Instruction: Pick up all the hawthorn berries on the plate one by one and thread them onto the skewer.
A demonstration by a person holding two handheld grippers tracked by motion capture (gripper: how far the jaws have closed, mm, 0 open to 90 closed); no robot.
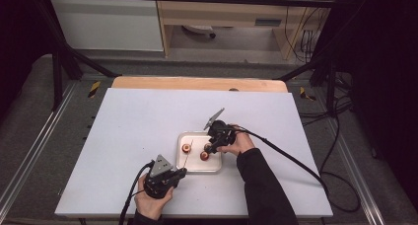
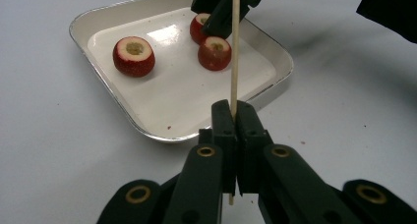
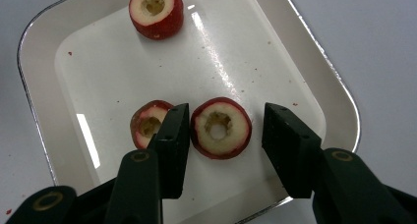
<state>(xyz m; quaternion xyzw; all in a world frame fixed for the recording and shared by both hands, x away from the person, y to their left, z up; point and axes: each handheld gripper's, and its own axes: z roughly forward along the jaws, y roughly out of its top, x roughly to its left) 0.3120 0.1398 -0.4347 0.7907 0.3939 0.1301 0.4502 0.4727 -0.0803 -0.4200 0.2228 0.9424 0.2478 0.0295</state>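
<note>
Three cored red fruit pieces lie in one white tray (image 3: 39,116) on the bench. The left gripper (image 2: 234,117) is clamped on a single wooden skewer (image 2: 235,47), held upright, likely for threading. The right gripper (image 3: 223,130) straddles the nearest fruit piece (image 3: 221,128), jaws apart and not pressing it, seemingly set to lift it.

Bright overhead light glares off the tray (image 3: 39,86); dark, dim surroundings.
</note>
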